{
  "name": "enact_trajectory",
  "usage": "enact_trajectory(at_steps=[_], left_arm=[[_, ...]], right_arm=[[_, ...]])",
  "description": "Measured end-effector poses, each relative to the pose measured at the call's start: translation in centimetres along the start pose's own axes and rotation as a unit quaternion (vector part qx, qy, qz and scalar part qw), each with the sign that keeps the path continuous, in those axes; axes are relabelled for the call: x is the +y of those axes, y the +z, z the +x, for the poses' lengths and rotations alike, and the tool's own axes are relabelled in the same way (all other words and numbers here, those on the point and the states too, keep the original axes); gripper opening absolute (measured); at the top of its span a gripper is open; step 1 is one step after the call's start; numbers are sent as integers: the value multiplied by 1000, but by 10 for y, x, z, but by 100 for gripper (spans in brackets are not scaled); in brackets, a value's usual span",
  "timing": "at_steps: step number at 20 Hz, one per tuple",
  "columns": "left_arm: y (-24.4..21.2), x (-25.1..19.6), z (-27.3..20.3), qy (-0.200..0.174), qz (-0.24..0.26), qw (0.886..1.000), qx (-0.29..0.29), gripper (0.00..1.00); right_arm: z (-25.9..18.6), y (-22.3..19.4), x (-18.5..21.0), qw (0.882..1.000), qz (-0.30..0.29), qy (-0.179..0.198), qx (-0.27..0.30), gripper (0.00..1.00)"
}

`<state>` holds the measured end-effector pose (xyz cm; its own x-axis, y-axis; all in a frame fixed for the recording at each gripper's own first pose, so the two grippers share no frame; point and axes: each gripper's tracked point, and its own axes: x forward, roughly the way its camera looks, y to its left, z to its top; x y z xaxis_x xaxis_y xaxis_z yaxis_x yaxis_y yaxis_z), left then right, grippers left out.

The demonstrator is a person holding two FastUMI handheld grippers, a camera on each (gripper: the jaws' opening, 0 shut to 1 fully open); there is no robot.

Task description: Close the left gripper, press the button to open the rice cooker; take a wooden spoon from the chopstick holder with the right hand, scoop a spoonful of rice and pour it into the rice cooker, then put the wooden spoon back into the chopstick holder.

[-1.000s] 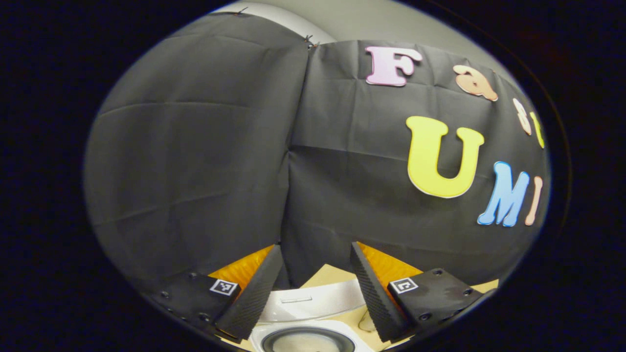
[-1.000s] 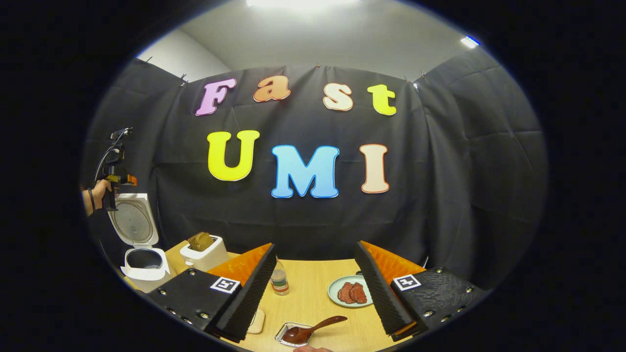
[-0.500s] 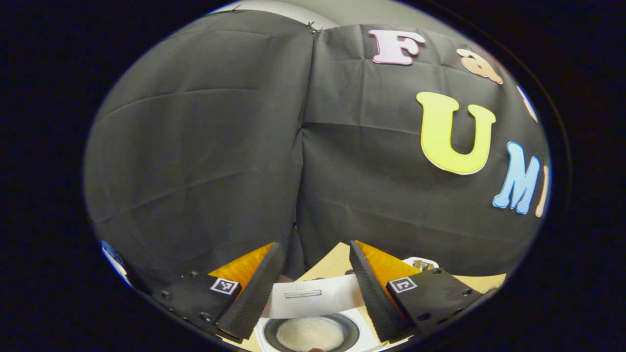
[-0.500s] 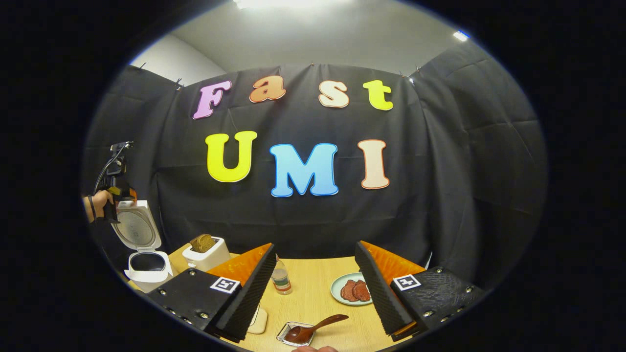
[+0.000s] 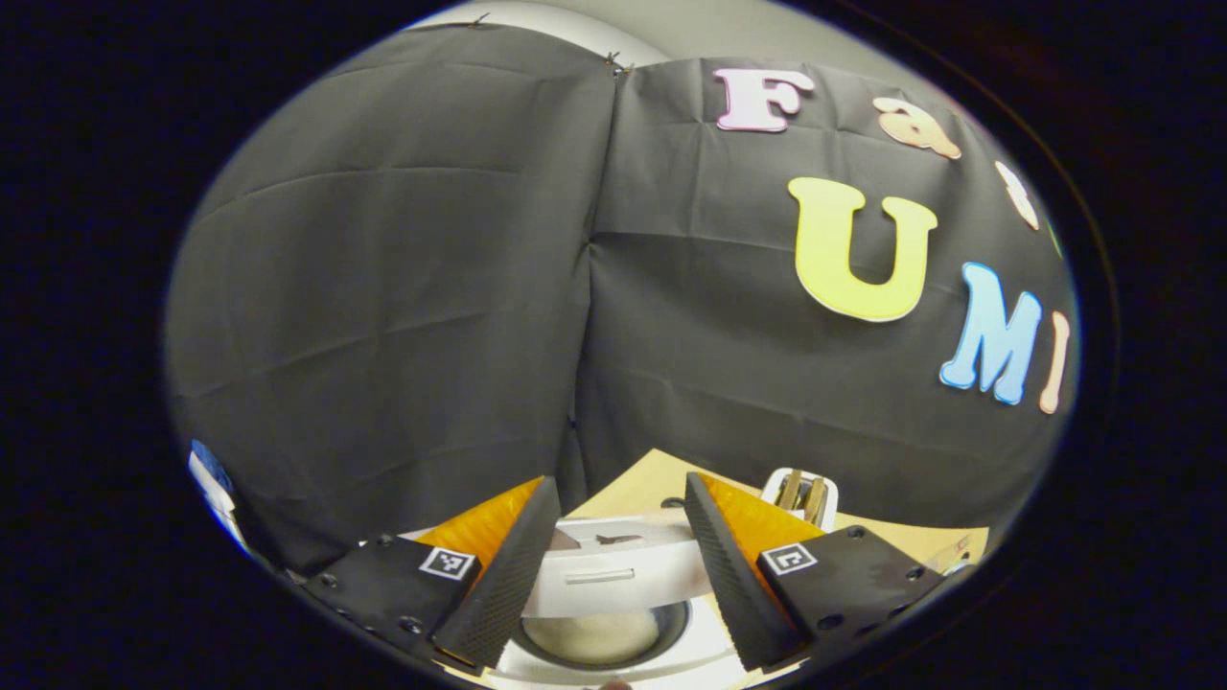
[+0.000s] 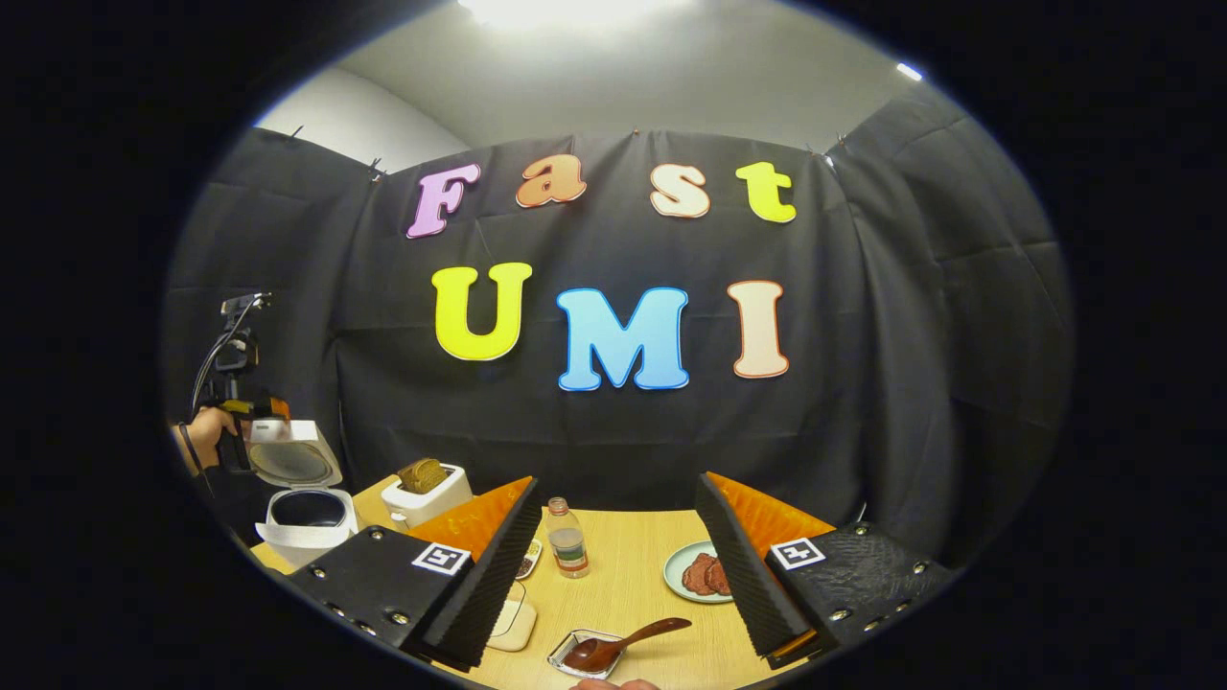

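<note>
The white rice cooker (image 6: 305,519) stands at the table's far left, its lid (image 6: 288,460) tilted partway down over the pot. A hand holds my left gripper (image 6: 251,407) at the lid's raised edge. In the left gripper view my left gripper (image 5: 619,479) is open; the lid's front edge (image 5: 613,575) spans the gap between its fingers, with the rice-filled pot (image 5: 594,634) below. My right gripper (image 6: 617,479) is open and holds nothing, hovering over the table. The brown wooden spoon (image 6: 623,644) lies below it, its bowl in a small clear tray (image 6: 575,661).
A white toaster (image 6: 427,491) with bread sits right of the cooker, also seen as the toaster (image 5: 803,494). A small bottle (image 6: 568,551), a plate of meat (image 6: 705,572) and a pale coaster (image 6: 513,625) stand on the wooden table (image 6: 623,585).
The cooker lid has swung from upright to partly lowered, and my left gripper has come down with it. The right gripper has barely moved.
</note>
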<state>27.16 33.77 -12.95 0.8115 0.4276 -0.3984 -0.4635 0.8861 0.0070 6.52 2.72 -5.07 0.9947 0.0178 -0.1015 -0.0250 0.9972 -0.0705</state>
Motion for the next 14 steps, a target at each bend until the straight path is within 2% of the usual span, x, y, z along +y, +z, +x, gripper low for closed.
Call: enact_trajectory(at_steps=[3, 4, 6, 10, 12, 14], left_arm=[[-28, -6, -10, -3, 8, 1000, 8, 93], [-39, -8, -14, -5, 5, 1000, 15, 89], [-61, -9, -21, -8, -3, 1000, 30, 93], [-95, -8, -31, -6, -17, 999, 48, 93], [-105, -8, -36, -6, -21, 998, 52, 89], [-113, -13, -39, -10, -16, 998, 62, 93]], right_arm=[[-3, 2, -1, 1000, 5, 6, 1, 98], [-4, 3, -1, 1000, 6, 6, 0, 98], [-7, 1, -4, 1000, 3, 6, 1, 98], [-17, -2, -8, 1000, 5, 4, 7, 98], [-18, -1, -10, 1000, -2, 2, 6, 98], [-17, -2, -7, 1000, -3, 7, 10, 98]])
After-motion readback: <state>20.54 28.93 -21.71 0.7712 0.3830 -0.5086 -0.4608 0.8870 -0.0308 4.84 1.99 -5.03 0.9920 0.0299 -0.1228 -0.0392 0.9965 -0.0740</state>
